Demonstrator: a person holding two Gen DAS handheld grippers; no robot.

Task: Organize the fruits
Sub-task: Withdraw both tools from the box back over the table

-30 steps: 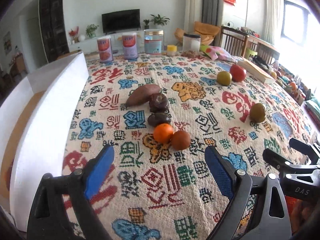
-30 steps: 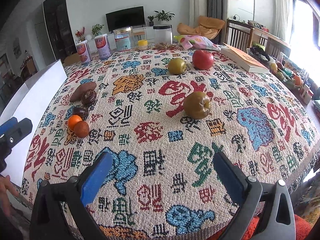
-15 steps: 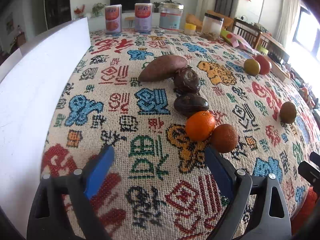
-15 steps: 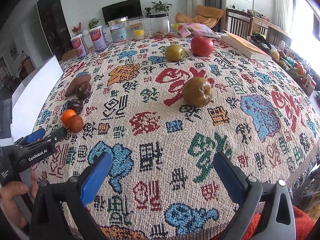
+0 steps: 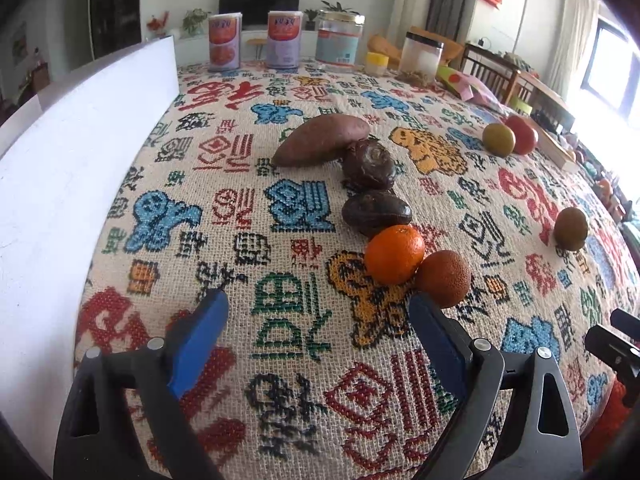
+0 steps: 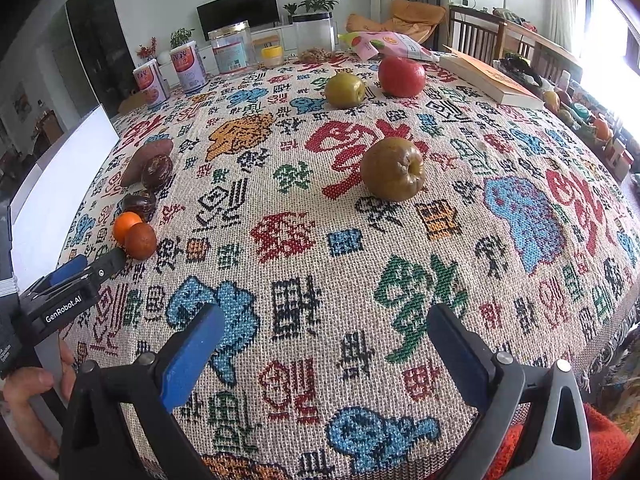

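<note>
Fruits lie ahead of both claws on the counter [image 5: 120, 208]. My left claw [image 5: 318, 326] is spread wide, empty; the bright orange [image 5: 394, 254] and darker orange [image 5: 442, 278] touch just beyond its right fingertip. My right claw [image 6: 326, 338] gapes empty; the brownish apple [image 6: 392, 168] sits ahead, well apart.

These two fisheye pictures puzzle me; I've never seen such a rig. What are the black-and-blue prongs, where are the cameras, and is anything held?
Each picture comes from a camera on a hand-held tool, looking along its two fingers. The left gripper is open and empty, near the bright orange and the darker orange. The right gripper, also open and empty, faces a brownish apple. All the fruit lies on the patterned tablecloth; a red apple lies farther back.
</note>
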